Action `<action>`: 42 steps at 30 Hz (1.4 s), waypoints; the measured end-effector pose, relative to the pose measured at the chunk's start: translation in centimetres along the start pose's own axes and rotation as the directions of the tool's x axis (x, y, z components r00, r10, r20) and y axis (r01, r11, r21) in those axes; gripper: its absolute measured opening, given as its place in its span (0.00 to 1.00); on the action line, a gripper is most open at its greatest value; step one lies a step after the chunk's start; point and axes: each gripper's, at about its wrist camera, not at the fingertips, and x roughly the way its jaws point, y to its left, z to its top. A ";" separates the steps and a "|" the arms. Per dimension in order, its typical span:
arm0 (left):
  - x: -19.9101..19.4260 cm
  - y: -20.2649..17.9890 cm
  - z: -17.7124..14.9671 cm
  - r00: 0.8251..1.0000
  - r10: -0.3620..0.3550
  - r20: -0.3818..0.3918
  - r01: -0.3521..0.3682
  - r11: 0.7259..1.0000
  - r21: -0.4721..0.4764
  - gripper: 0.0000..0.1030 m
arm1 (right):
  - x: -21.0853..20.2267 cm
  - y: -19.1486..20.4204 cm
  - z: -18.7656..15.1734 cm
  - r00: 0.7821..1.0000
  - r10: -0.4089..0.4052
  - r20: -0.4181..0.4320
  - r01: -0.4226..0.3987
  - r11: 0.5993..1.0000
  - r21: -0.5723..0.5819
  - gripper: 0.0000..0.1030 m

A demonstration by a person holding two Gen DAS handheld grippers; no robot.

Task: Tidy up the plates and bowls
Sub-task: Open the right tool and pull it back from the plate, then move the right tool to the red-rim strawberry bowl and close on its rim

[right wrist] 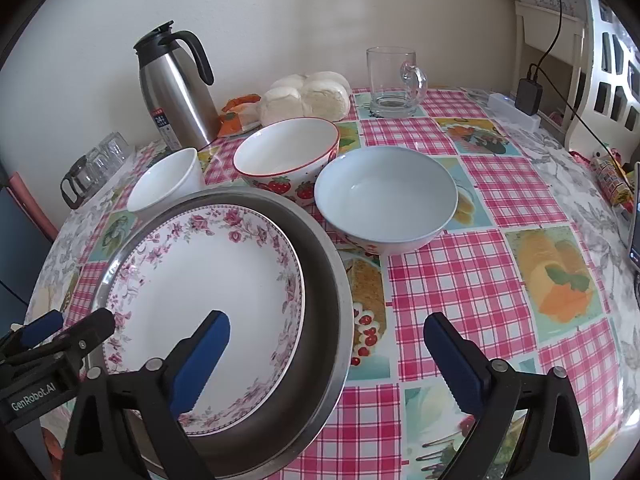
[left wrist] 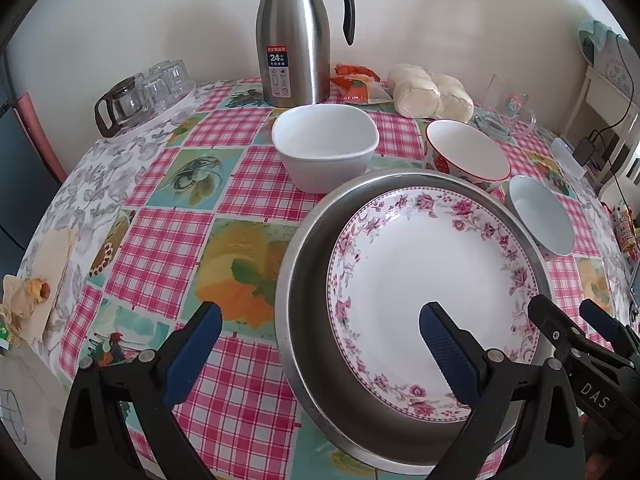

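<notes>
The flowered plate (left wrist: 432, 292) lies flat inside the wide metal pan (left wrist: 304, 340), which stands on the desk (left wrist: 168, 232) at the near edge. Behind the pan stand three bowls: the square white bowl (left wrist: 325, 144), the strawberry bowl (left wrist: 466, 152) and the pale blue bowl (left wrist: 540, 216), each near its neighbour.

The left gripper (left wrist: 320, 344) has its fingers (left wrist: 448, 348) spread wide, one on each side of the pan's left rim, and they hold nothing. The right gripper (right wrist: 326, 356) is also wide and empty; its left finger is over the plate, the other over the bare desk cloth, with the pan's right rim between them.

I think the plate and bowls are ceramic, so stiff, rather heavy, smooth and easy to chip; a glazed rim may slip between the pads. The plate is best taken at its rim, where it lifts off the pan's floor. The pan looks light but wide, so one hand on each side seems safer.

The left view alone shows the glass teapot (left wrist: 120, 104) clearly and some crumpled paper (left wrist: 28, 292) at the desk's left edge. The right view alone shows the strawberry pattern, the whole glass mug (right wrist: 394, 80) and the charger (right wrist: 530, 96) near the chair.
</notes>
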 end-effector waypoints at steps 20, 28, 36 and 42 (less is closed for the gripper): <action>-1.0 -0.4 1.5 0.998 -0.003 0.058 0.004 1.000 -0.030 0.96 | -1.8 -1.4 1.0 0.995 0.009 0.098 -0.018 0.996 0.091 1.00; -0.6 -0.8 3.7 0.996 0.004 0.091 0.005 0.996 -0.089 0.96 | -2.9 -2.4 2.3 0.987 -0.029 0.157 0.005 0.988 0.155 1.00; 0.0 -2.5 6.2 0.987 -0.091 0.132 0.109 0.985 -0.132 0.96 | -2.5 -3.0 3.8 0.989 -0.040 0.144 0.017 0.987 0.161 1.00; 2.3 -3.0 8.4 0.978 -0.196 0.066 0.205 0.960 -0.190 0.96 | -1.4 -3.8 5.7 0.989 -0.047 0.138 0.025 0.987 0.156 1.00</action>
